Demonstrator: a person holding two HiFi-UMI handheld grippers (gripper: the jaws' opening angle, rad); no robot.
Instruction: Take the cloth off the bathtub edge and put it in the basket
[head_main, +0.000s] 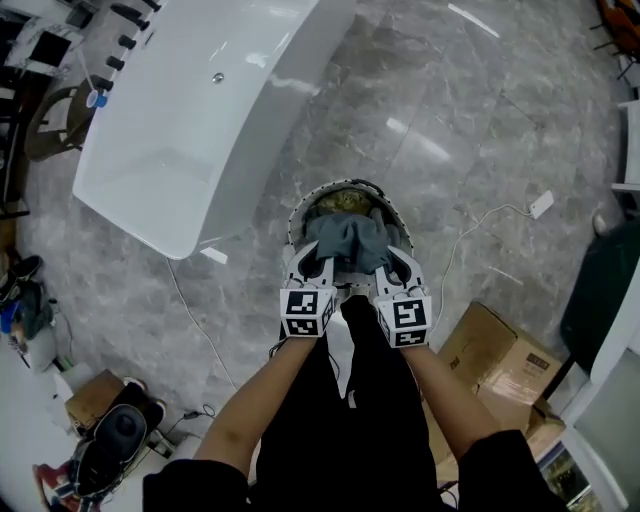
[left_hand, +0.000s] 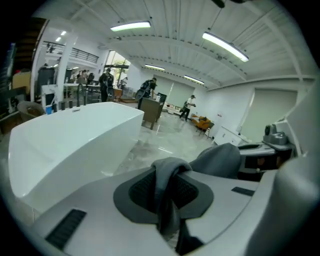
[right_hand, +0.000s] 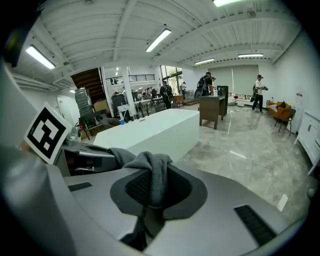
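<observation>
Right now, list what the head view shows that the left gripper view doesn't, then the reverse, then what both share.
Head view only: the basket under the cloth, cardboard boxes, the person's arms.
Left gripper view only: ceiling lights, people far off, the left claw shut on the cloth.
Both: the white bathtub, the grey cloth, the marble floor.

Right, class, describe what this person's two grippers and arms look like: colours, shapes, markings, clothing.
The left gripper and right gripper match: smooth pale grey moulded shells, with dark grey ribbed pads on the fingers. Each carries a cube with black-and-white square markers. The forearms are bare, no sleeves showing there; the clothing below is black.
</observation>
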